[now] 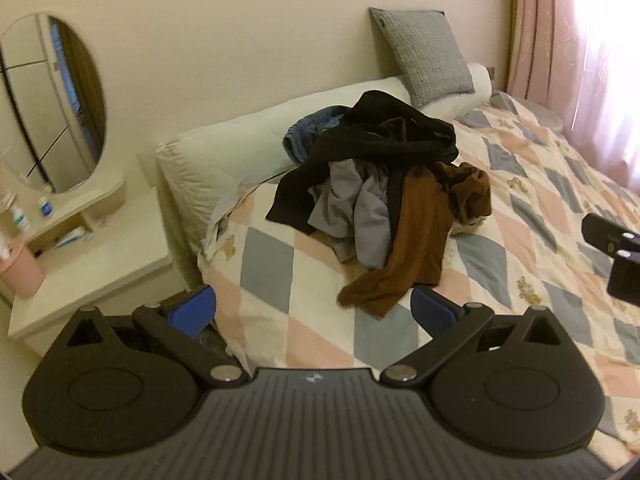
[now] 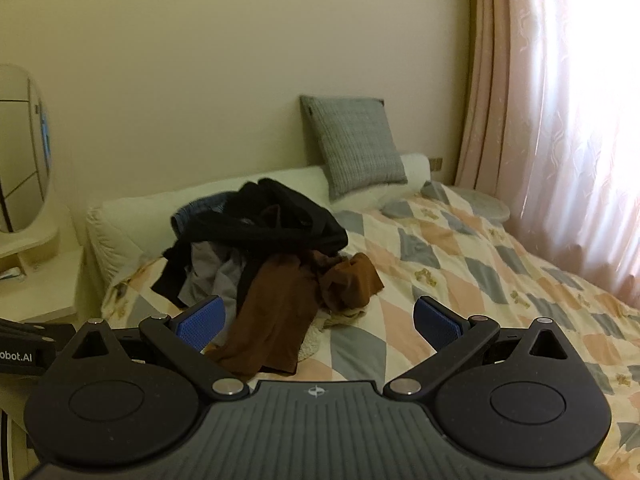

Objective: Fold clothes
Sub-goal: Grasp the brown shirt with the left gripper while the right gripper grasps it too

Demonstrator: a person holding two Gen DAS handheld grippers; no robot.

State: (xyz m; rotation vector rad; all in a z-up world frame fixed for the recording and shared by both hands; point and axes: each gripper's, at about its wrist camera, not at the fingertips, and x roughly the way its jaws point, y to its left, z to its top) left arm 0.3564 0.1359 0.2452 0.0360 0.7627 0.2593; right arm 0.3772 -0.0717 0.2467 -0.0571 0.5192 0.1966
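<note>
A: Looking along both tools, I see the clothes heaped in one loose mound (image 1: 380,184) at the head end of the bed with the pink, grey and cream diamond-patterned quilt (image 1: 532,216), none of them lying flat or squared.

B: Which pieces can you pick out?

A: A black garment (image 1: 384,128) draped over the top, a crumpled grey one (image 1: 356,208) under it, blue denim (image 1: 304,132) at the back against the long cream bolster (image 1: 224,152), and a rust-brown knit garment (image 1: 416,236) spilling down the near side, with a loose end trailing towards us.

B: And the grippers?

A: The left gripper (image 1: 314,312) has its blue-padded jaws spread wide with nothing between them, held back from the pile above the quilt's near corner. The right gripper (image 2: 320,326) is just as wide and just as bare, though in its view the brown fabric reaches down between the pads (image 2: 202,326).

B: Why held like that?

A: I'd judge they're both aimed at the heap, jaws ready to take cloth. The brown piece lies nearest and least buried, so it looks the easiest to draw free; the open quilt to the right would give room to spread it.

B: Anything in the way?

A: The grey woven cushion (image 1: 424,54) leans on the wall well behind.
</note>
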